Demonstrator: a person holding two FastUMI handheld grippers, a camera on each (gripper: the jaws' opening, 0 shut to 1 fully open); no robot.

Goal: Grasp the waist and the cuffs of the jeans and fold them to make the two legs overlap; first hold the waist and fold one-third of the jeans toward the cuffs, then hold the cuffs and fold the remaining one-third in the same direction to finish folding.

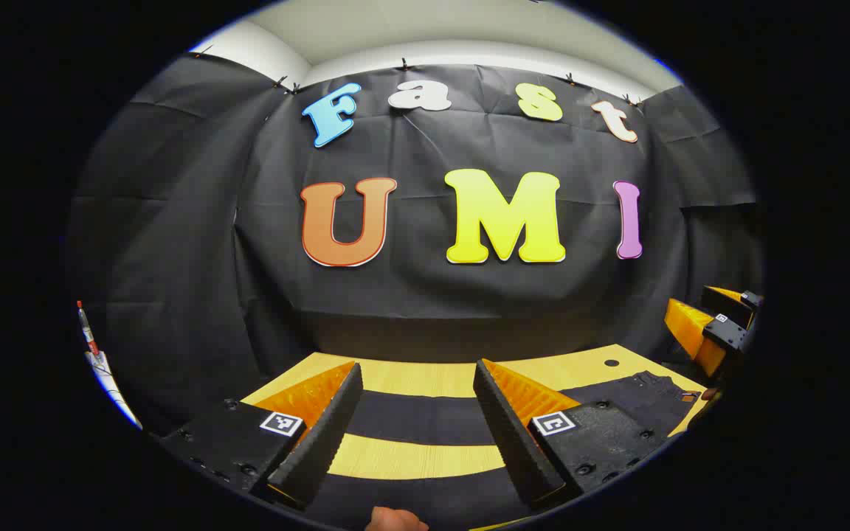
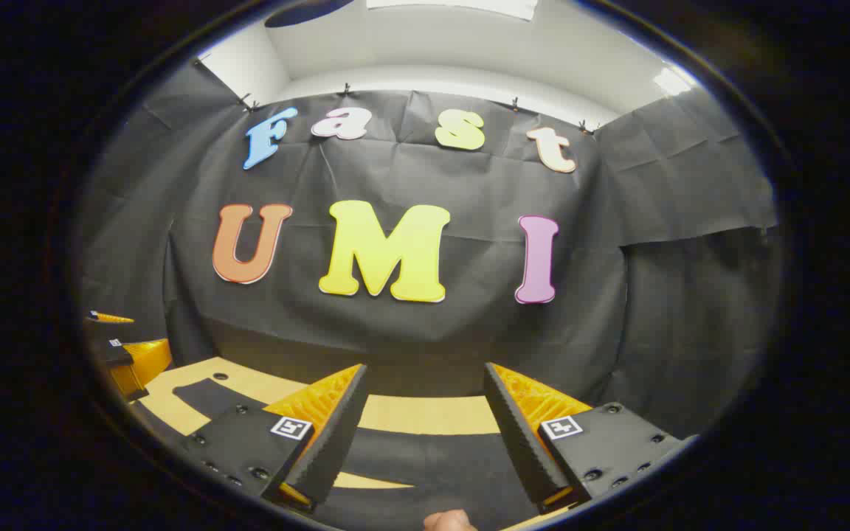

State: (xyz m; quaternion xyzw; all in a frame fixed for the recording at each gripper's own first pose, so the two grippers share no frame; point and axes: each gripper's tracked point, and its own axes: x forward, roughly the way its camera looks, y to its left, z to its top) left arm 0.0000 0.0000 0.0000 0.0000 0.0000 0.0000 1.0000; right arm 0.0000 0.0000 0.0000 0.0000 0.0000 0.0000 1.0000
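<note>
Black jeans [image 1: 417,417] lie flat on the wooden table [image 1: 425,377], their two legs showing as dark bands that run across the left gripper view, with the waist [image 1: 643,391] off to the right. My left gripper [image 1: 417,367] hovers open above the legs with nothing between its fingers. In the right gripper view the jeans [image 2: 432,461] spread under my right gripper [image 2: 425,367], which is open and holds nothing. The right gripper [image 1: 720,328] also shows at the far right of the left gripper view, and the left gripper [image 2: 126,354] at the far left of the right gripper view.
The black cloth wall [image 1: 425,295] rises right behind the table's far edge. A small round hole [image 1: 612,362] is in the tabletop near the waist. A red and white object [image 1: 89,335] stands at the far left. A bit of a hand [image 1: 395,521] shows at the bottom.
</note>
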